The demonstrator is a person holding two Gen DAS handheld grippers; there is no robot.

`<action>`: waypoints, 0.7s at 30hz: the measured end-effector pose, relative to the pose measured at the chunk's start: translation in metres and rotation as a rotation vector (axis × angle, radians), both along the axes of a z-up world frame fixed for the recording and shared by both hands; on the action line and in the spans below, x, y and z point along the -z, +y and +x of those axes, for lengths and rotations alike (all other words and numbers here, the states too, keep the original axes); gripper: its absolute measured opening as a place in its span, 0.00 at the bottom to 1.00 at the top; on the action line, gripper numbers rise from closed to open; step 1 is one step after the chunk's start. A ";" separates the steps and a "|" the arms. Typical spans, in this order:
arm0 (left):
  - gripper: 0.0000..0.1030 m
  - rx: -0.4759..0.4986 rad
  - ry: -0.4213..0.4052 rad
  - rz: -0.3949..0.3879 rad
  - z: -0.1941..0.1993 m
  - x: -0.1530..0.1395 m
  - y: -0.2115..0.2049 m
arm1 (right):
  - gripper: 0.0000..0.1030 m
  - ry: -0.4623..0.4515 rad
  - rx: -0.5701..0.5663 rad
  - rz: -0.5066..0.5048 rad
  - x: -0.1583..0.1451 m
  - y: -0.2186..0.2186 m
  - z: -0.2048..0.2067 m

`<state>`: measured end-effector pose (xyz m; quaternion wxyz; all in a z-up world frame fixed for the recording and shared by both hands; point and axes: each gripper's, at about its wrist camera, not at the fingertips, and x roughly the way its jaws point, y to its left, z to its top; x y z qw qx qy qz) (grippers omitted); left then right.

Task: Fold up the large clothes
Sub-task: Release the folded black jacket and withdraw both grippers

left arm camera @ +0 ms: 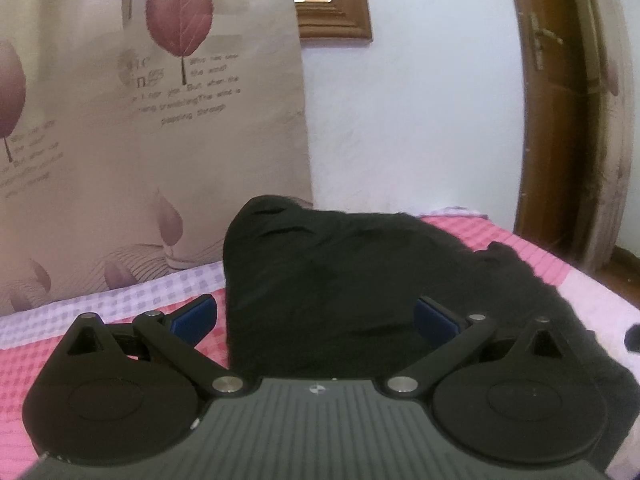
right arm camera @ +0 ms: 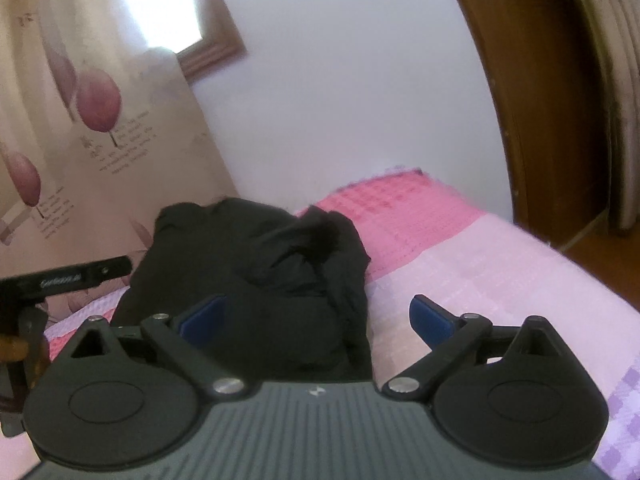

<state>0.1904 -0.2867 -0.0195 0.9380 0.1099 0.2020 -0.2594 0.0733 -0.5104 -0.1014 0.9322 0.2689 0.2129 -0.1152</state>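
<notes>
The black garment (left arm camera: 340,280) is lying in a folded heap on the pink and lilac checked bedspread (left arm camera: 500,240), and it is serving here as the reference for everything else.

Left wrist view: the left gripper (left arm camera: 316,320) is hovering low over the near part of the garment with its jaws spread wide. The blue pads (left arm camera: 192,316) are touching nothing; one is sitting off the garment's left edge over the bedspread, the other over the dark cloth. Nothing is being gripped. Behind the garment a leaf-printed curtain (left arm camera: 140,120) is hanging, with a wooden window frame (left arm camera: 336,20) above and to the right of it. Right of the garment a wooden door (left arm camera: 560,120) with a metal handle is showing, which the other view is giving only as a blurred brown edge.

Right wrist view: the right gripper (right arm camera: 316,320) is likewise released, jaws fully apart, straddling the garment's right edge. This view alone is showing the rumpled, bunched folds at the garment's far right corner, and a wide stretch of pale pink bedspread to the right of it. To the left of the garment, part of the other handheld device (right arm camera: 64,276) is showing, though blurred.
</notes>
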 end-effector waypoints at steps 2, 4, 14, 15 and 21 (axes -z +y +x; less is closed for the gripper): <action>1.00 -0.012 0.003 0.005 0.004 0.002 0.002 | 0.98 0.009 0.010 0.010 0.002 -0.006 0.007; 1.00 -0.018 0.009 0.008 0.008 0.005 0.004 | 0.98 0.017 0.015 0.017 0.003 -0.010 0.013; 1.00 -0.030 0.023 0.030 0.016 0.017 0.003 | 0.98 0.038 -0.008 -0.006 0.011 -0.003 0.020; 1.00 -0.031 0.027 0.033 0.016 0.018 0.002 | 0.98 0.048 -0.014 -0.016 0.012 -0.001 0.022; 1.00 -0.033 0.037 0.036 0.015 0.026 0.006 | 0.98 0.078 -0.019 -0.074 0.022 0.010 0.014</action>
